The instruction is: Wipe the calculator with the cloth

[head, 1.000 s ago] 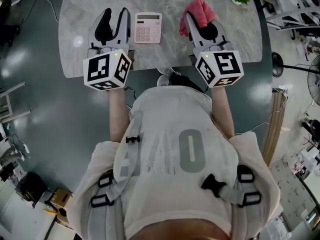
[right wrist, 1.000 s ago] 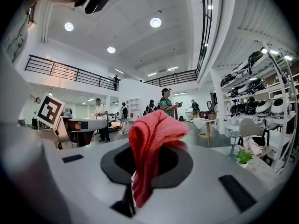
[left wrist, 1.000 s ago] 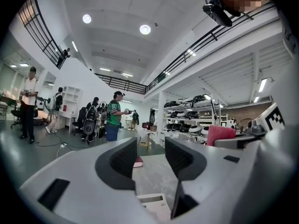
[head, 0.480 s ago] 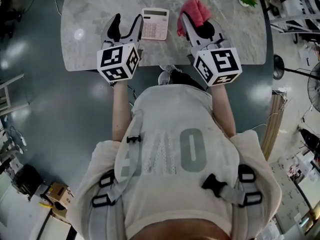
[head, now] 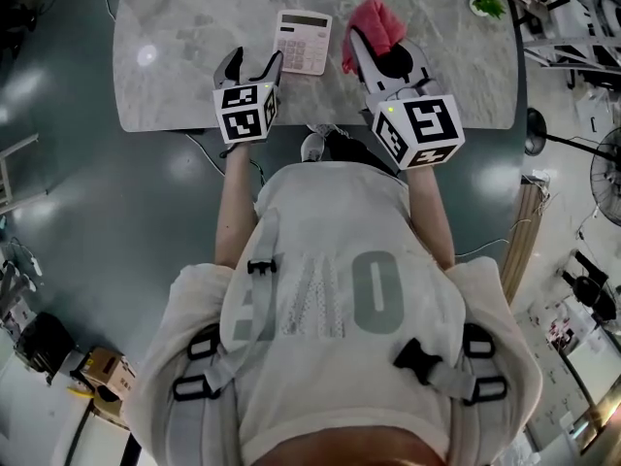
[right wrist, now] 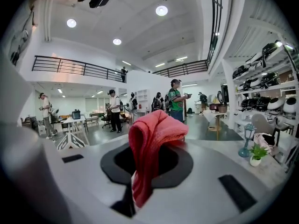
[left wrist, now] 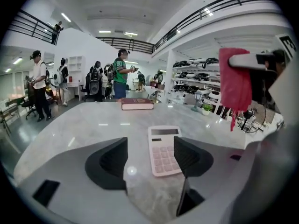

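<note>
A pale pink calculator (head: 304, 42) lies flat on the grey marble table (head: 165, 76). My left gripper (head: 252, 62) hovers low at the calculator's near left corner. Its jaws have just been opening and stand wide with nothing gripped. In the left gripper view the calculator (left wrist: 163, 150) lies just ahead between the open fingers of the left gripper (left wrist: 149, 161). My right gripper (head: 388, 54) is to the right of the calculator, shut on a red cloth (head: 376, 22). The cloth (right wrist: 152, 143) bunches up over the right gripper (right wrist: 147, 164) and hangs down between its jaws.
A dark red book (left wrist: 137, 104) lies at the table's far side. A small potted plant (right wrist: 256, 155) and a little lamp (right wrist: 246, 139) stand at the far right. Several people stand in the hall beyond. The table's near edge runs just under both grippers.
My left gripper has sunk toward the table, tipped downward, and its jaws have spread wider. The right gripper with the cloth has shifted only slightly.
</note>
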### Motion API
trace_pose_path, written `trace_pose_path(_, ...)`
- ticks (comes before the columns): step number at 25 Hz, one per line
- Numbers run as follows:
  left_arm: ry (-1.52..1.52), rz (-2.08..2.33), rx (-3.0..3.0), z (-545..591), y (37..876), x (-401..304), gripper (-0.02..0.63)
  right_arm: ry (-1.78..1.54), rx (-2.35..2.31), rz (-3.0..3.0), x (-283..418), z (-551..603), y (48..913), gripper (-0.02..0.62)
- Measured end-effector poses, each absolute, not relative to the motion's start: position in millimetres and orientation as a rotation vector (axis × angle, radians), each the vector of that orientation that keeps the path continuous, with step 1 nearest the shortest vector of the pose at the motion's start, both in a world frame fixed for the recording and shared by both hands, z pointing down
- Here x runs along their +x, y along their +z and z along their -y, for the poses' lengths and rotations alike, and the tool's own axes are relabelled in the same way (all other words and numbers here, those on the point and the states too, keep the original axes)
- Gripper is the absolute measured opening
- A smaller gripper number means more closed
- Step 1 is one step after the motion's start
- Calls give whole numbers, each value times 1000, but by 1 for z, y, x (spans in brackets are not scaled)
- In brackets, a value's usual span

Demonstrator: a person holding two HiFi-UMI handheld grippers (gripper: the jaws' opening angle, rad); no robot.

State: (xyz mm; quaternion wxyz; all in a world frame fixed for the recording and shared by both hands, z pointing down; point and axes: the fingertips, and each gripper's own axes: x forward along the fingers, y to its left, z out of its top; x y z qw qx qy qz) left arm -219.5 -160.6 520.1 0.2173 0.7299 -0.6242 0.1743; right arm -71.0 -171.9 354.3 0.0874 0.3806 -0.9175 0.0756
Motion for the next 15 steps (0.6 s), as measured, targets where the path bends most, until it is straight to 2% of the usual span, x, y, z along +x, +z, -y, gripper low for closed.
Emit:
trace_pose_path(7,638,1608,1944,156,574,-219,295,253,1134,2693,-68,179,368,58)
trace_pose_path(15,716,1538,1907,152,600,-221,295,271,1144,2664,-67,187,375,58)
